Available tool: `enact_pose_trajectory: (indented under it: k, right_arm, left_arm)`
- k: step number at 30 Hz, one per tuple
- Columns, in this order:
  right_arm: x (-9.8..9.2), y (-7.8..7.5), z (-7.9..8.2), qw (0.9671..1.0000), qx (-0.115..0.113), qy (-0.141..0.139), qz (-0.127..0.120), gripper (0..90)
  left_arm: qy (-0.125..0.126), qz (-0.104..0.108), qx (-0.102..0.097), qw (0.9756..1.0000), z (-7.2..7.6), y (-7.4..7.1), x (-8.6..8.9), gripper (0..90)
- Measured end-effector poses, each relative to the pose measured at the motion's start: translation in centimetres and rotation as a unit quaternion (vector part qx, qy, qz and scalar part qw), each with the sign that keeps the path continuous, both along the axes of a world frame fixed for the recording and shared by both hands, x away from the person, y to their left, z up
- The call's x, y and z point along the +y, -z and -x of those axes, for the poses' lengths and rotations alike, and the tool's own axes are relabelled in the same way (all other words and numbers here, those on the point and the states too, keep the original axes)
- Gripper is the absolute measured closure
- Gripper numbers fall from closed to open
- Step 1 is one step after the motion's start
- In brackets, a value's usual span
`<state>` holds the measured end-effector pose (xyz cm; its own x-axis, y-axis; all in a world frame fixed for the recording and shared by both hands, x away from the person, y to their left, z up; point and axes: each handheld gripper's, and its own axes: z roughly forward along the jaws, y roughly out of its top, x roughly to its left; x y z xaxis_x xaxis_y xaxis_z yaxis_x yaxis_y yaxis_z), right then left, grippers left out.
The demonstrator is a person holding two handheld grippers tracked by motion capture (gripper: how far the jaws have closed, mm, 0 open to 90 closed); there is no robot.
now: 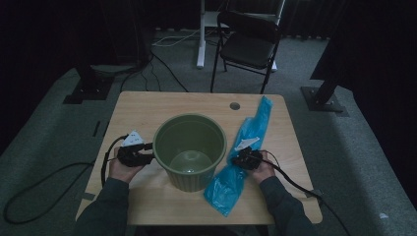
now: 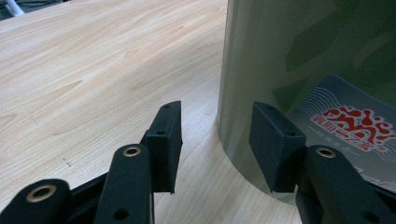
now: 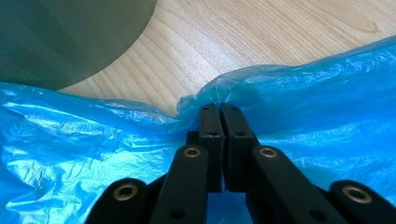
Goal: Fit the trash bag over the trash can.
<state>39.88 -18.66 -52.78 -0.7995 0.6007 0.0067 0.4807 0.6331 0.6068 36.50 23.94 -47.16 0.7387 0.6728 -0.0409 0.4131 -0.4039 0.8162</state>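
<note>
A green plastic bin (image 1: 189,179) stands upright in the middle of the wooden table (image 1: 147,105). A long blue plastic bag (image 1: 253,128) lies flat to its right. My left gripper (image 1: 147,153) sits low at the bin's left side with its jaws open; in the left gripper view the gripper (image 2: 215,135) has the curved bin wall (image 2: 303,56) just beyond its right jaw, and no pad presses on it. My right gripper (image 1: 235,160) rests on the bag's middle. In the right gripper view the gripper (image 3: 220,108) is shut on a bunched fold of the bag (image 3: 93,140), with the bin (image 3: 60,37) at the upper left.
A printed label (image 2: 355,123) with red characters is stuck on the bin's side. A round cable hole (image 1: 234,105) sits near the table's far edge. Beyond the table stands a black folding chair (image 1: 248,42). Cables trail from both grippers off the table's sides.
</note>
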Motion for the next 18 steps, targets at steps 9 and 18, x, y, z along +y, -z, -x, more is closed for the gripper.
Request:
enact_pose_trajectory:
  k: [9,18]
  right_arm:
    - [-0.5,-0.9,-0.1,1.0000,0.000,0.001,-0.009,89.4]
    - [-1.2,-2.0,0.2,0.9997,-0.006,0.005,-0.023,89.4]
  left_arm:
    - [-0.005,0.004,-0.001,1.0000,-0.1,-0.1,0.3,54.2]
    - [-0.004,0.007,0.001,1.0000,-0.2,-0.2,0.2,54.2]
